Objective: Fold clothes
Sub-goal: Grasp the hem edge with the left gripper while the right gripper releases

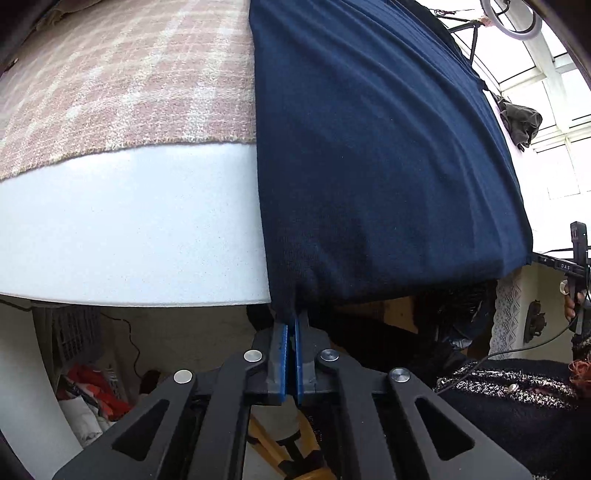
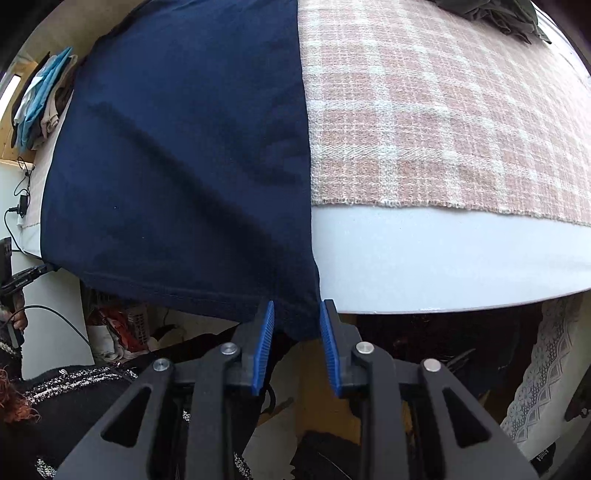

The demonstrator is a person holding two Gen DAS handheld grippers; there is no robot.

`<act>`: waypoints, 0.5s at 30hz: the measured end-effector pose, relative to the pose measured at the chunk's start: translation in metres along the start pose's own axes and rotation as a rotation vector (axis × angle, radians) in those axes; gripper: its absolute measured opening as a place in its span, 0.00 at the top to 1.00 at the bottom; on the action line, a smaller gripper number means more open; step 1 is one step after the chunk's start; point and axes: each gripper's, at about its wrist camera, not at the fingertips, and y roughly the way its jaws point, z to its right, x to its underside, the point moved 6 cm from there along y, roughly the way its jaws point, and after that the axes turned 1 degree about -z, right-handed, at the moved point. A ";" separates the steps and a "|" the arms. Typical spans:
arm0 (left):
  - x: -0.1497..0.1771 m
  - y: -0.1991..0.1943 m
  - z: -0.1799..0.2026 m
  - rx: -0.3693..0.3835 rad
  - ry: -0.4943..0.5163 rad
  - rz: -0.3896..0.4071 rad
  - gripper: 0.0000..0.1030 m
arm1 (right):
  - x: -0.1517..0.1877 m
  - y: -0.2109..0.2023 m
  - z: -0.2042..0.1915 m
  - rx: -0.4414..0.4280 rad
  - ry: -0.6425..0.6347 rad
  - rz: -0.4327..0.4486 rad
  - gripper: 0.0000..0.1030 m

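Navy garment (image 1: 369, 147) lies flat on the plaid blanket (image 1: 110, 81) w/ its hem hanging off the white table (image 1: 129, 229) edge, left gripper (image 1: 291, 325) clamped on one hem corner, right gripper (image 2: 297, 325) w/ jaws apart round the other corner, prob. so both can lift for a fold.

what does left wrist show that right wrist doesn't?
Left wrist only: left claw shut on the lower left corner of the navy garment; a round ring light top right; a grey garment bunched beyond the navy one.

Right wrist only: right claw open, the navy garment's other lower corner between its pads, not pinched; a stack of folded clothes at far left.

Both: navy garment hanging over the white table edge, pink plaid cloth beneath.
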 end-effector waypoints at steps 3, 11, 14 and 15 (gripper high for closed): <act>0.011 -0.016 0.006 0.008 0.021 0.027 0.98 | 0.007 0.004 -0.005 -0.008 0.012 0.006 0.67; 0.002 -0.063 0.020 -0.022 0.092 0.055 0.98 | 0.017 0.015 -0.017 -0.090 0.067 0.047 0.63; -0.004 -0.065 0.024 -0.034 0.104 0.035 0.98 | 0.019 0.020 -0.017 -0.090 0.067 0.053 0.63; -0.004 -0.063 0.025 -0.037 0.111 0.030 0.98 | 0.019 0.020 -0.018 -0.086 0.060 0.058 0.63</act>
